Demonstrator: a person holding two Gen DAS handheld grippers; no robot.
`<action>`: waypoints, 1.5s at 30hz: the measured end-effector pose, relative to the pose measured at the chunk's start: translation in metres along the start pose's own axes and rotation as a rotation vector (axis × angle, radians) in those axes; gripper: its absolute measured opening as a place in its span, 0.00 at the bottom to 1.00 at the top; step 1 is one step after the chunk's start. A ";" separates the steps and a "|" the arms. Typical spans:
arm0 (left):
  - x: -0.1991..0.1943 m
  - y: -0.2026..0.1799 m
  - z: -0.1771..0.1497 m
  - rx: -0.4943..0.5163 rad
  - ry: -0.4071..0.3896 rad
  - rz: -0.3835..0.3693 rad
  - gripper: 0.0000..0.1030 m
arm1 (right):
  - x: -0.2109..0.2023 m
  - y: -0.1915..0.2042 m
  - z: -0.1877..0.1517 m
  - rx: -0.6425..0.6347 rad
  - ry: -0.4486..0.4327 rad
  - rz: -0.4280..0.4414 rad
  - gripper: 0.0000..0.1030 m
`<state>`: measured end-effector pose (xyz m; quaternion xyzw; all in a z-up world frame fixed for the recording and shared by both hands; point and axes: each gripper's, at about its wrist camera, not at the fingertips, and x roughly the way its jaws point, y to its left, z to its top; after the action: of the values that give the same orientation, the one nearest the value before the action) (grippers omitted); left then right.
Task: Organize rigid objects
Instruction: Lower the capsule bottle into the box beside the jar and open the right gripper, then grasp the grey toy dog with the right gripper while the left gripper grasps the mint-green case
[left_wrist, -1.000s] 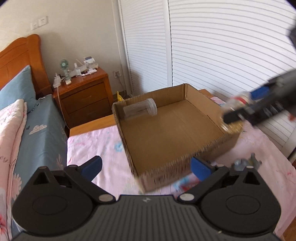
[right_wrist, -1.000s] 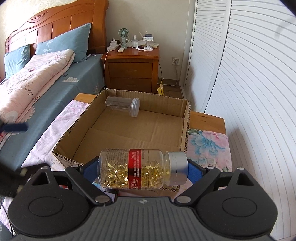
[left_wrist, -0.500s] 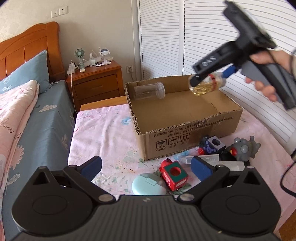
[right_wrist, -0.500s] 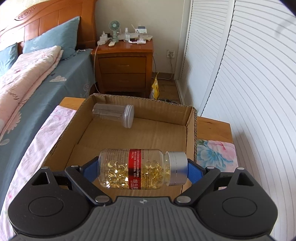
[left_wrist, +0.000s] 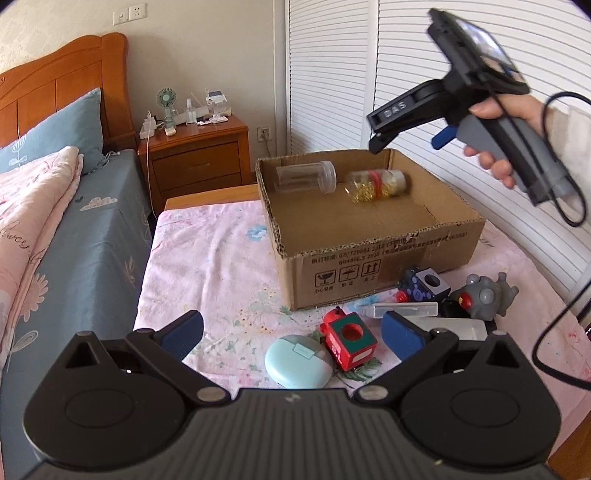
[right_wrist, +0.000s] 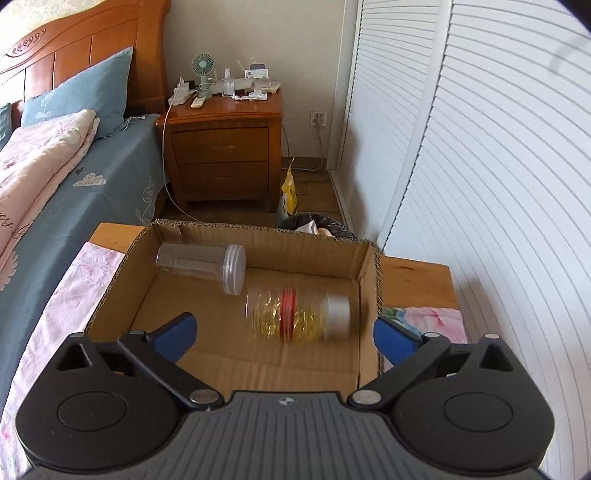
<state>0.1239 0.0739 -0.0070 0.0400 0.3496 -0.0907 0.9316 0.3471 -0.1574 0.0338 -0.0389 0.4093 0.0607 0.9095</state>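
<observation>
Our right tongs (right_wrist: 282, 334) are opening above the box (right_wrist: 364, 266), and the pill bottle (right_wrist: 299, 314), blurred, lies free on its side just beyond them, long axis crosswise, beside a clear jar (right_wrist: 201, 262). Our left tongs (left_wrist: 291, 332) gape empty over a mint case (left_wrist: 297, 362) and red block (left_wrist: 349, 341). Only the left view shows these toys still on the surface (left_wrist: 207, 266).

The capsule bottle (right_wrist: 299, 314) is motion-blurred, its label unreadable; the box print (left_wrist: 388, 254) is too small.
</observation>
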 end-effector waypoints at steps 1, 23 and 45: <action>0.000 0.000 0.000 0.000 0.001 -0.002 0.99 | -0.005 0.000 -0.003 -0.001 -0.002 0.005 1.00; 0.004 -0.007 -0.023 0.068 0.074 -0.004 0.99 | -0.089 -0.008 -0.166 0.170 -0.092 -0.048 1.00; 0.040 0.009 -0.036 0.043 0.189 -0.015 0.99 | -0.038 -0.028 -0.201 0.227 0.022 -0.101 1.00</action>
<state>0.1325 0.0823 -0.0605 0.0659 0.4340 -0.1009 0.8928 0.1769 -0.2121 -0.0703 0.0433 0.4208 -0.0323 0.9055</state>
